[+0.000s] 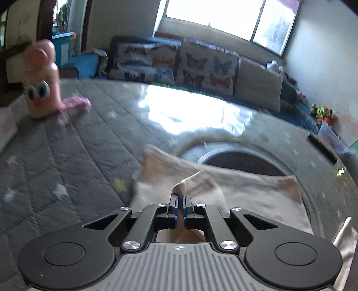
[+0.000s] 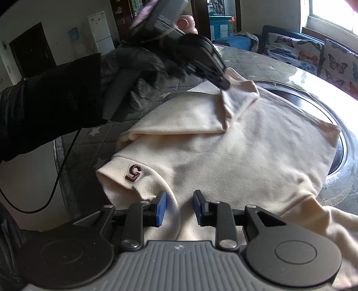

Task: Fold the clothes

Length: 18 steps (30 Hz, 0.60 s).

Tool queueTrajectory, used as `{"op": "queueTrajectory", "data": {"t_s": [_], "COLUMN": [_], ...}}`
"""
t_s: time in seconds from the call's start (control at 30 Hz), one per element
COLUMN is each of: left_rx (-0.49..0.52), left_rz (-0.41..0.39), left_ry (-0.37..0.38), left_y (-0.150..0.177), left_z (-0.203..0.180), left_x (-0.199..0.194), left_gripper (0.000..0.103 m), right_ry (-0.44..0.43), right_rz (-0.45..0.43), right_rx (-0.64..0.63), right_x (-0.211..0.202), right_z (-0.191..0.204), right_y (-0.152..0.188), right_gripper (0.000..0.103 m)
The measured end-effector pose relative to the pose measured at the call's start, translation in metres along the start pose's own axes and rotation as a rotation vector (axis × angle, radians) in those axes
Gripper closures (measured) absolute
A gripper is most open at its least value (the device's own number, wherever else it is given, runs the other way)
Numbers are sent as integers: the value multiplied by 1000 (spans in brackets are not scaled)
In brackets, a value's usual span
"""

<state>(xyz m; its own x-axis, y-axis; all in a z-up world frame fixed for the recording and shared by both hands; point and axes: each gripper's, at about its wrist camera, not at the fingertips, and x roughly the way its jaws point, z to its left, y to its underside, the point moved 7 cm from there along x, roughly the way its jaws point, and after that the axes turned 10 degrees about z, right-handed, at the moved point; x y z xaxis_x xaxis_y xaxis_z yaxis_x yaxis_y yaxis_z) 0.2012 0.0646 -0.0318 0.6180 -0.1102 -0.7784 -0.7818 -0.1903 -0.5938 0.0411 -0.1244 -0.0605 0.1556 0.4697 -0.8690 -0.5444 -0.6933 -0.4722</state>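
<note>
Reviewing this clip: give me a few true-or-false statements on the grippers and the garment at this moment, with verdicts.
1. The left gripper is shut on a pinch of the cream garment. True.
2. The right gripper is clamped on the fabric. False: its jaws stand open above the cloth.
3. A brown "5" is stitched on the garment. True.
4. The garment lies on a bare wooden floor. False: it lies on a table with a grey quilted cover.

Looking like a lived-in home, a sitting room: butterfly-print cushions lining a sofa under a bright window at the far side, a quilted grey table cover spreading near, a white fridge standing far left beside a dark door.
</note>
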Motion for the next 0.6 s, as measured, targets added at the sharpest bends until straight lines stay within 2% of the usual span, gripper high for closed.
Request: {"op": "queueTrajectory", "data": {"t_s": [0.17,0.3,0.47,0.6], "left_rx": [-16,-26,-17,-17], "left_rz": [-112,-170,-197,-184], "left_ry": [-60,-112,-208,-304], "left_y": [-8,-5,13,32], "left_z": [33,65,108,144], "left_x": [-56,-100,-143,-159], "left_gripper": [99,99,99,99], "right_ry": [21,41,62,76], "right_rz": [3,8,12,15], "right_rx": [-1,-6,-6,-9], "right_x": [2,4,5,5], "right_z": [2,5,8,9], "right_y": [-1,-3,-3,-3], "right_gripper": [76,74,73,73]}}
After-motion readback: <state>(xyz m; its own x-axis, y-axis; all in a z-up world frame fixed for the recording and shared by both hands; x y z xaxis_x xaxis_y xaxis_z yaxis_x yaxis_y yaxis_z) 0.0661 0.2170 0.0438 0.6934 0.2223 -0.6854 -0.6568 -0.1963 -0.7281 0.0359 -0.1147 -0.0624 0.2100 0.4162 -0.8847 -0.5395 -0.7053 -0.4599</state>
